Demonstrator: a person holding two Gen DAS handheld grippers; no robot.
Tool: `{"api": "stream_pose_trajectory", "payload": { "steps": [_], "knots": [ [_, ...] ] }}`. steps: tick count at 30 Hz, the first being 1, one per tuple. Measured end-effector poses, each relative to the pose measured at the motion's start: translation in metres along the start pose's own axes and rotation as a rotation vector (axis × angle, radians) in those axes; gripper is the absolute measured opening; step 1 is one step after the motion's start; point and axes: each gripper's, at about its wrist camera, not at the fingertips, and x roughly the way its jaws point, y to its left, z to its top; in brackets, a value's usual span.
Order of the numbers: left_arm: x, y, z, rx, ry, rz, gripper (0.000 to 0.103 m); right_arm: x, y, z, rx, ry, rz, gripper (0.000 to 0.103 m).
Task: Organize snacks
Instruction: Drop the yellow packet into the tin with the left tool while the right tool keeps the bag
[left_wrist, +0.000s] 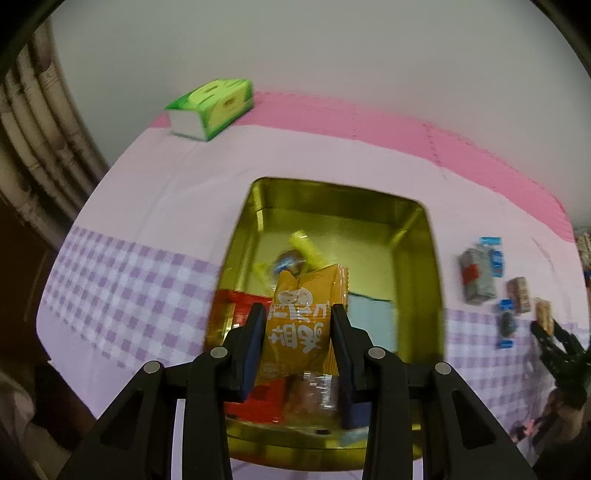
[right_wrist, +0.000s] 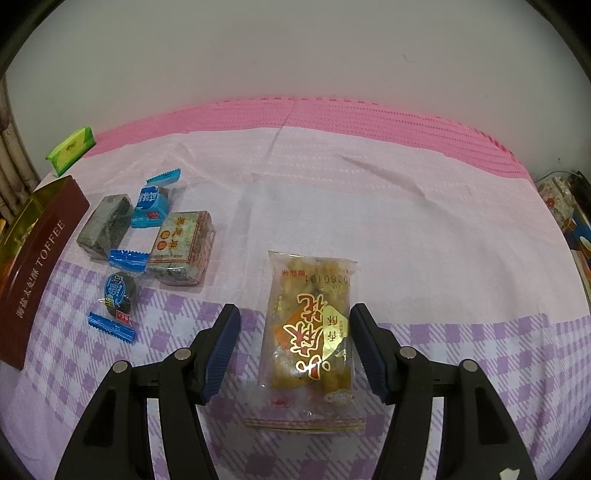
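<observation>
1. Fingers of the left gripper (left_wrist: 299, 332) clench an orange packet (left_wrist: 304, 321), their pads pressed to both its sides, and hold it above the gold tin (left_wrist: 417, 258).
2. Fingers of the right gripper (right_wrist: 293, 347) stand apart, gripping nothing; a clear snack pack (right_wrist: 308, 332) lies flat on the cloth (right_wrist: 424, 229) between them, touching neither pad.
3. Hidden or unclear: the packet's lower end and the tin's near rim sit behind the left fingers. Inside the tin, a red box (left_wrist: 240, 310), a yellow stick (left_wrist: 306, 247), a round dark sweet, a pale blue pack (left_wrist: 373, 321) and a clear-wrapped biscuit (left_wrist: 314, 391) are blurred and partly covered by the packet.
4. In the right view the tin's side (right_wrist: 40, 266), brown and lettered TOFFEE, is cut off at the left edge.
5. Just beside that tin lie loose snacks: a grey bar (right_wrist: 105, 225), a blue-wrapped sweet (right_wrist: 151, 205), a square green-patterned block (right_wrist: 184, 245) and a dark round sweet (right_wrist: 118, 295) with blue twisted ends. In the left view these are too smeared to tell apart.
6. At the cloth's far corner sits a green tissue pack (left_wrist: 212, 107), well apart from the tin.
7. Past the cloth's far edge runs pink foam matting (right_wrist: 369, 122), meeting a pale wall.
</observation>
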Motion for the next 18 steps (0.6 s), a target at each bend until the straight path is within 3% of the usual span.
{"api": "stream_pose_trajectory", "payload": {
  "steps": [18],
  "knots": [
    [0.027, 0.01, -0.019, 0.07, 0.081, 0.116, 0.037, -0.006, 0.004, -0.001, 0.008, 0.041, -0.007, 0.056]
  ]
}}
